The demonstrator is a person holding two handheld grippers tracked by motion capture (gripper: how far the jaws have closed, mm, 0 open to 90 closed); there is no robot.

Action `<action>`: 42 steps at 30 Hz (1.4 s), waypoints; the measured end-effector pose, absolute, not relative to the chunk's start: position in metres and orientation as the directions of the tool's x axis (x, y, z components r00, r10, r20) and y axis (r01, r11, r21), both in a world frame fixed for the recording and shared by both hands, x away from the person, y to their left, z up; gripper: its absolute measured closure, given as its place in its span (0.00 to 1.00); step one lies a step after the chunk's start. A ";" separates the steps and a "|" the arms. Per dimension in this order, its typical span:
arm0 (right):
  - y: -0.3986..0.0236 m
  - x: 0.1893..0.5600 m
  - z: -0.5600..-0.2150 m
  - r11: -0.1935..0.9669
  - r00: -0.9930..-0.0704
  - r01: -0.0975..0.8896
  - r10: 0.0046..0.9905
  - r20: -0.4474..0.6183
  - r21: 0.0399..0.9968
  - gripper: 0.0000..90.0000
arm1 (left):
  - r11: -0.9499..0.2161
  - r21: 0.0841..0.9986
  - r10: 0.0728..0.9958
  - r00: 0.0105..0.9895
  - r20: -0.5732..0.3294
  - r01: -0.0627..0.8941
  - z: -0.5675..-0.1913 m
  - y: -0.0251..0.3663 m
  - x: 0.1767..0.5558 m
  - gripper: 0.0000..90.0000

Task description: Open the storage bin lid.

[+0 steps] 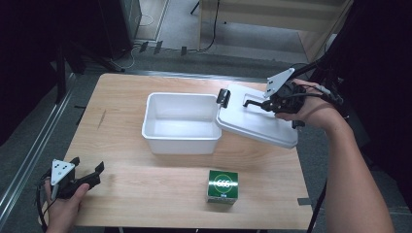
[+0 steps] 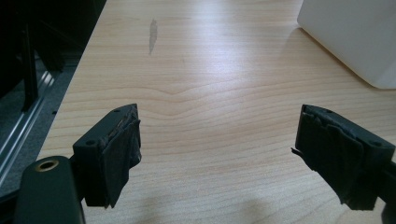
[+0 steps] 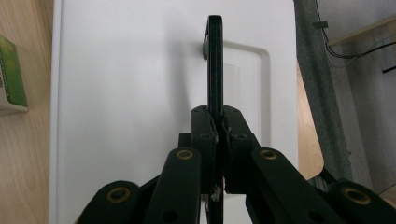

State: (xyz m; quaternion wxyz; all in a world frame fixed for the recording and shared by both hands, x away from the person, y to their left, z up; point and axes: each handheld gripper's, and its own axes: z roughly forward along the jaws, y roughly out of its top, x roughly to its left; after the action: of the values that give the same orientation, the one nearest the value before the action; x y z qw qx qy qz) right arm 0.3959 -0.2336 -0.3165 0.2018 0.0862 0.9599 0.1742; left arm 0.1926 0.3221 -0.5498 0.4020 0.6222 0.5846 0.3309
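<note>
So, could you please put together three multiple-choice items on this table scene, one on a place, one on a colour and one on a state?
1. Where does the green box stand?
A. Inside the white tub
B. On the table, nearer the person than the white tub
C. On top of the lid

2. What colour is the handle on the lid?
A. Black
B. Red
C. White

3. How is the right gripper?
A. Open above the tub
B. Lying on the table
C. Shut on the lid's handle

Answers:
1 B: the high view shows the box on bare wood in front of the white tub.
2 A: the right gripper view shows a black handle against the white lid.
3 C: its fingers press the handle from both sides, while the left gripper stands open over the table.
</note>
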 end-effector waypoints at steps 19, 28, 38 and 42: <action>-0.271 0.392 -0.346 0.917 -0.900 0.157 0.285 -0.329 0.366 0.96 | 0.012 0.887 0.994 0.092 -0.061 0.462 -0.550 0.322 0.193 0.16; -0.280 0.389 -0.370 0.921 -0.905 0.177 0.290 -0.312 0.346 0.96 | 0.016 0.887 0.994 0.088 -0.064 0.461 -0.550 0.323 0.193 0.16; -0.278 0.389 -0.396 0.926 -0.909 0.182 0.288 -0.302 0.332 0.96 | 0.019 0.889 0.994 0.084 -0.065 0.457 -0.550 0.323 0.193 0.16; -0.278 0.391 -0.404 0.924 -0.906 0.191 0.296 -0.302 0.333 0.96 | 0.018 0.889 0.994 0.085 -0.064 0.457 -0.550 0.323 0.193 0.16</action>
State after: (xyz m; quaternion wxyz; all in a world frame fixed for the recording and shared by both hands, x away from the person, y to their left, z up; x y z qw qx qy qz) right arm 0.3907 -0.2780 -0.4039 0.1759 0.1261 0.9648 0.1495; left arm 0.1927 0.3228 -0.5498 0.4030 0.6166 0.5885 0.3332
